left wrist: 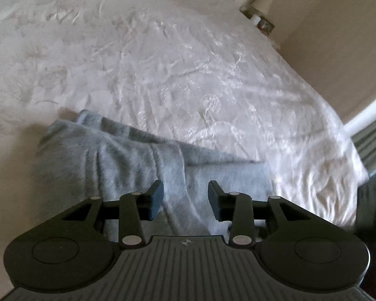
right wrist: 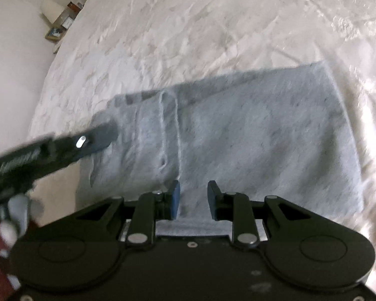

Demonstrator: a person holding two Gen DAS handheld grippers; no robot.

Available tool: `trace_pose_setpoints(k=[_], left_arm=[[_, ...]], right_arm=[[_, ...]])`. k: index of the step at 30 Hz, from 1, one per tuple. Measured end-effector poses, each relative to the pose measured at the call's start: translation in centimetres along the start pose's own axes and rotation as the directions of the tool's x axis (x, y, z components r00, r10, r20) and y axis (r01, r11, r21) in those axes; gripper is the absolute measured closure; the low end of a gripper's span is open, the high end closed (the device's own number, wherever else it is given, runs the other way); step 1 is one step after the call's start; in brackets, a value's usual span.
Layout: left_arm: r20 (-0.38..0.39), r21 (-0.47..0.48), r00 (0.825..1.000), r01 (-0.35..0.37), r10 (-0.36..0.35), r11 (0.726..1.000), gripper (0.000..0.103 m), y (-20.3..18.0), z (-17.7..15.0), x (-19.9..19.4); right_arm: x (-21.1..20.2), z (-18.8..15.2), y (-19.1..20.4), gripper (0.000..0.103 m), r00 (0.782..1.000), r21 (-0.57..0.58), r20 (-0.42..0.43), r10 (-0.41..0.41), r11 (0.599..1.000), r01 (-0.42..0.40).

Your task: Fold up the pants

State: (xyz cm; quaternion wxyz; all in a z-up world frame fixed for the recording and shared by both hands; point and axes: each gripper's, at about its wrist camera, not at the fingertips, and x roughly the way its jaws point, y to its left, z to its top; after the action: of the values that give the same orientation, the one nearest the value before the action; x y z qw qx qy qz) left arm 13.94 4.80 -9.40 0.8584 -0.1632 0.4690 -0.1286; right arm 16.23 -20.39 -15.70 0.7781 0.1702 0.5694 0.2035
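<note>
The grey sweatpants (right wrist: 238,130) lie lengthwise left-to-right on the bed (right wrist: 188,25), directly beneath both hand-held grippers, the right hand-held gripper (right wrist: 193,199) and the left hand-held gripper (left wrist: 185,200), jaws parted and empty.

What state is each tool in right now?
Left tool: open, over the pants, holding nothing.
Right tool: open, over the pants, holding nothing.

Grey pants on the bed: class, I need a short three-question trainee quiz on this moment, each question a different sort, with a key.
1. True or false: the grey pants lie on a white bedspread.
2. Multiple choice: the right gripper is (A) open above the pants, (B) shut on the pants, (C) out of view.
3. Fill in: the left gripper has its fingers ____.

Key: 1 true; 2 A; 3 open.
</note>
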Motion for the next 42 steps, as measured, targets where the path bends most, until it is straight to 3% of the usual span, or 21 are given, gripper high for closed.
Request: trace_pose_setpoints(k=[5,8,13,19,26,29,33,35,37,38,39,42], left_arm=[[-0.073,0.034,0.991,-0.111,0.113,0.993,0.065,1.4,-2.3,-1.4],[-0.095,0.007,0.986,-0.14,0.14,0.99,0.065,3.1,-3.6,-1.9],[-0.171,-0.019,0.98,-0.105,0.101,0.994,0.065,5.1,-4.1,-0.9],[-0.202,0.019,0.978,-0.047,0.05,0.999,0.064,5.4,-3.4,-0.3],[-0.218,0.039,0.976,-0.008,0.016,0.999,0.064,5.8,-3.6,-0.5],[-0.215,0.038,0.977,-0.007,0.015,0.999,0.064,5.8,-3.6,-0.8],[-0.161,0.028,0.987,0.006,-0.001,1.0,0.063,5.5,-4.3,-2.8],[-0.138,0.038,0.99,0.012,-0.007,0.999,0.063,5.2,-5.0,-3.9],[-0.12,0.056,0.993,0.019,-0.012,0.998,0.062,4.7,-5.8,-4.7],[-0.116,0.068,0.993,0.022,-0.015,0.997,0.062,4.3,-6.4,-5.1],[-0.112,0.078,0.994,0.026,-0.017,0.997,0.062,3.9,-6.7,-5.2],[-0.095,0.113,0.995,0.023,-0.013,0.993,0.061,2.3,-7.8,-5.1]], right_arm=[[1.0,2.2,0.0,0.065,0.998,-0.004,0.005,0.061,0.998,-0.061],[2.4,3.1,1.1,0.06,0.996,-0.017,0.008,0.088,0.996,-0.088],[5.3,4.1,3.0,0.057,0.994,-0.008,-0.014,0.107,0.994,-0.107],[8.6,4.0,4.5,0.054,0.997,-0.019,-0.069,0.031,0.999,-0.032],[7.4,3.2,4.5,0.052,0.999,-0.007,0.03,-0.038,0.999,0.038],[8.7,3.1,3.1,0.049,0.999,0.06,-0.034,0.026,0.998,-0.024],[10.6,2.8,2.1,0.046,0.979,0.16,-0.068,0.192,0.971,-0.179],[11.4,2.7,2.7,0.046,0.977,0.167,-0.073,0.201,0.968,-0.187],[11.5,2.9,3.2,0.053,0.974,0.148,-0.088,0.207,0.97,-0.193],[11.5,3.1,3.6,0.075,0.967,0.142,-0.1,0.236,0.965,-0.221],[11.1,3.4,4.3,0.082,0.967,0.127,-0.103,0.233,0.967,-0.22],[9.0,4.6,6.7,0.084,0.959,0.042,-0.108,0.263,0.965,-0.259]])
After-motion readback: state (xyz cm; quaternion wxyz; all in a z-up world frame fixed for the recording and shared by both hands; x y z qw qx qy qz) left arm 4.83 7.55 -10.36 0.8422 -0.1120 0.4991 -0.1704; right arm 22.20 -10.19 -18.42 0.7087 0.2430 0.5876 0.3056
